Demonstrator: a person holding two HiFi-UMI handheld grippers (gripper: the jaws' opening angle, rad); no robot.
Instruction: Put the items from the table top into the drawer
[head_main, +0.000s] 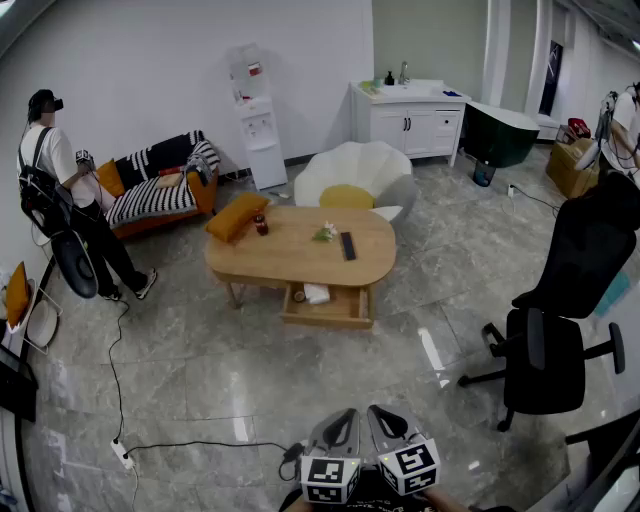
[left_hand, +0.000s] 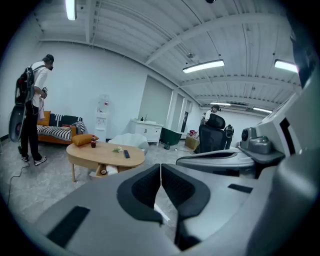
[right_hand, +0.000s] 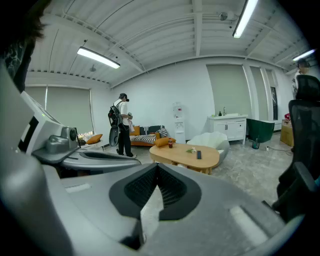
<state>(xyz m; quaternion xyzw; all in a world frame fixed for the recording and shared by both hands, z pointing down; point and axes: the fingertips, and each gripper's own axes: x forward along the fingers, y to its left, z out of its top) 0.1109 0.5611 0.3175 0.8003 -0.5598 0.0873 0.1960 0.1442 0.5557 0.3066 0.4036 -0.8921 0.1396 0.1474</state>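
Note:
The oval wooden table (head_main: 290, 262) stands in the middle of the room, far ahead of me. On its top lie an orange cushion (head_main: 237, 215), a small red bottle (head_main: 261, 224), a little green sprig (head_main: 325, 233) and a black remote (head_main: 347, 245). Under its front, the drawer (head_main: 345, 318) is pulled out with a white item (head_main: 317, 293) inside. My left gripper (head_main: 345, 413) and right gripper (head_main: 378, 411) sit side by side at the bottom edge, both shut with nothing between the pads. The left gripper (left_hand: 160, 167) and the right gripper (right_hand: 157, 167) both point toward the table (left_hand: 107, 157).
A person (head_main: 62, 185) stands at the left by a striped sofa (head_main: 160, 190). A white shell chair (head_main: 355, 172) is behind the table, a black office chair (head_main: 560, 320) at the right. A cable and power strip (head_main: 124, 455) lie on the floor at the left.

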